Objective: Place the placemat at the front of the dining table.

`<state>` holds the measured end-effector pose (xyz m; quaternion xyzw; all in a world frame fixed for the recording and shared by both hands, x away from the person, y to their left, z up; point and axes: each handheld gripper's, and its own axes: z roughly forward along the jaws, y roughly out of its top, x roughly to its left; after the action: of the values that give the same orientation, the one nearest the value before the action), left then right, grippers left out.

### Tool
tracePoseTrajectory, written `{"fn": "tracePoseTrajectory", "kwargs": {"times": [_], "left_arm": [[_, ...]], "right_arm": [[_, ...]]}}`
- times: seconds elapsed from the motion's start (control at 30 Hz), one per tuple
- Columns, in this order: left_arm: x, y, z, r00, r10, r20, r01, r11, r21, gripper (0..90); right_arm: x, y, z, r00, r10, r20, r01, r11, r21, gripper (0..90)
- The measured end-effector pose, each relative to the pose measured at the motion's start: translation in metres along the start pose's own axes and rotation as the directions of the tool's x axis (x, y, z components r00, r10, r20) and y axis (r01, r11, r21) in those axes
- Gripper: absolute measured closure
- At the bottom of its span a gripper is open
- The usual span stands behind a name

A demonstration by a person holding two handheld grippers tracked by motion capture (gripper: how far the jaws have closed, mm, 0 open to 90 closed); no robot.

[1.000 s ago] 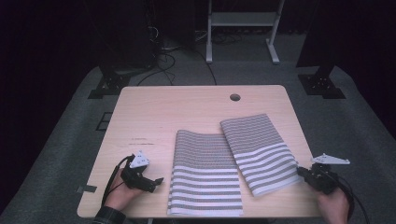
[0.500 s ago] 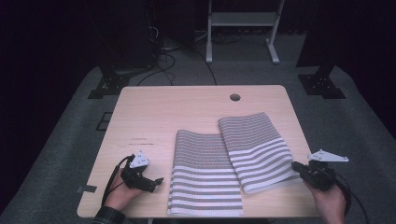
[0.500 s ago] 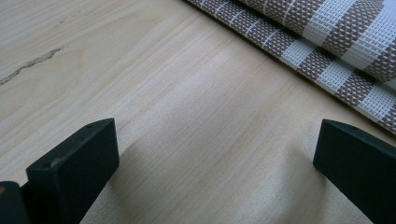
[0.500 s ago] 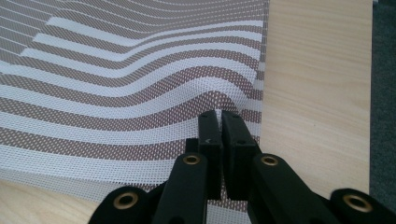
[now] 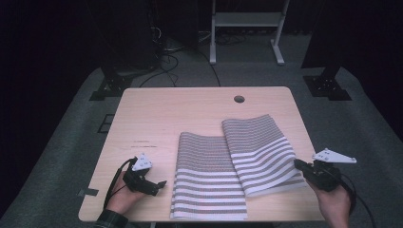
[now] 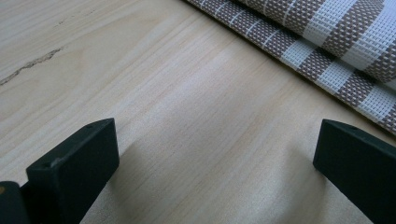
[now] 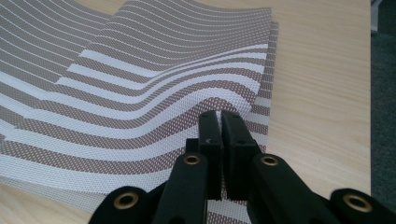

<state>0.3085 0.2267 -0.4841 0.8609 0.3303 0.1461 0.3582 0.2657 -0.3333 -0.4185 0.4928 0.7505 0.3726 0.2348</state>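
Observation:
Two brown-and-white striped woven mats lie side by side on the wooden table (image 5: 190,114). The left mat (image 5: 209,185) lies flat. The right mat (image 5: 259,149) lies at an angle, and its near right edge is raised in a wave (image 7: 140,84). My right gripper (image 5: 300,166) is shut on that raised edge (image 7: 219,122); a second layer shows beneath it (image 7: 267,100). My left gripper (image 5: 160,184) rests on the table to the left of the left mat, jaws wide open (image 6: 215,154) over bare wood, with that mat's edge (image 6: 327,32) just ahead.
A round cable hole (image 5: 239,99) sits near the table's far edge. The table's right edge (image 7: 371,93) runs close beside the right gripper. On the dark floor beyond the table are cables and stand feet (image 5: 328,85).
My right gripper has moved left onto the right mat's edge, which now rises in a wave and has shifted slightly left. The left gripper has not moved.

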Motion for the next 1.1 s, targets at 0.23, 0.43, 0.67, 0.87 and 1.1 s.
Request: {"fn": "tracePoseTrajectory", "kwargs": {"times": [0.23, 0.43, 0.67, 0.87, 1.1], "left_arm": [[0.000, 0.000, 0.000, 1.0000, 0.001, 0.000, -0.001, 1.0000, 0.000, 0.0], [0.000, 0.000, 0.000, 1.0000, -0.001, 0.000, 0.001, 1.0000, 0.002, 0.0], [0.000, 0.000, 0.000, 1.0000, 0.002, 0.000, -0.002, 1.0000, 0.004, 0.0], [0.000, 0.000, 0.000, 1.0000, 0.002, 0.000, -0.002, 1.0000, 0.004, 0.0], [0.000, 0.000, 0.000, 1.0000, 0.002, 0.001, -0.002, 1.0000, 0.004, 0.0]], "right_arm": [[0.005, 0.007, -0.001, 0.9999, -0.010, -0.012, 0.010, 1.000, -0.022, 87.4], [0.008, 0.014, 0.001, 0.9995, -0.017, -0.028, 0.015, 0.999, -0.043, 87.5], [0.014, 0.021, 0.005, 0.9985, -0.034, -0.042, 0.032, 0.998, -0.056, 87.5], [0.019, 0.027, 0.010, 0.9973, -0.046, -0.058, 0.043, 0.997, -0.063, 87.5], [0.026, 0.033, 0.022, 0.9953, -0.054, -0.081, 0.050, 0.997, -0.058, 87.5]]}}
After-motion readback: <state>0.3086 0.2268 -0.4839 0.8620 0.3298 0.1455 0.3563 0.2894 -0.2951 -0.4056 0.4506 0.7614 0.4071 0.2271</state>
